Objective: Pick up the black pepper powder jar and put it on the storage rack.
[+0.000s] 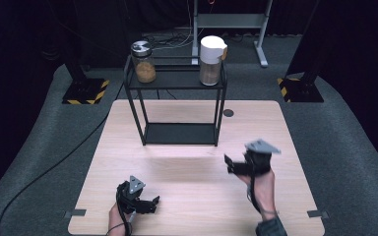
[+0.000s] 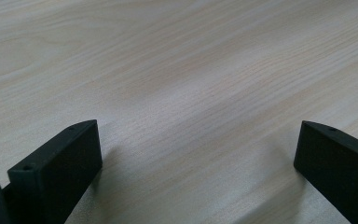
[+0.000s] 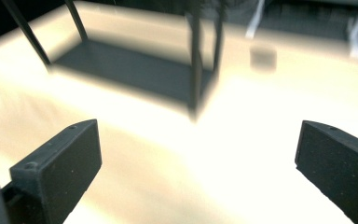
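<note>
A black two-tier metal rack (image 1: 177,83) stands at the far middle of the wooden table (image 1: 197,187). On its top shelf sit a glass jar (image 1: 144,62) with a silver lid and orange-brown contents, and a taller container (image 1: 211,60) with a white lid. My left gripper (image 1: 150,204) rests low near the table's front edge, open, with bare wood (image 2: 191,93) between its jaws. My right gripper (image 1: 230,163) is held above the table at the right, open and empty. In the right gripper view the rack's lower shelf (image 3: 130,67) lies ahead.
A dark round grommet (image 1: 228,112) sits in the table right of the rack, blurred in the right gripper view as a grommet (image 3: 263,57). A black cable (image 1: 44,172) runs over the grey floor at left. A white frame's legs (image 1: 261,44) stand behind the table.
</note>
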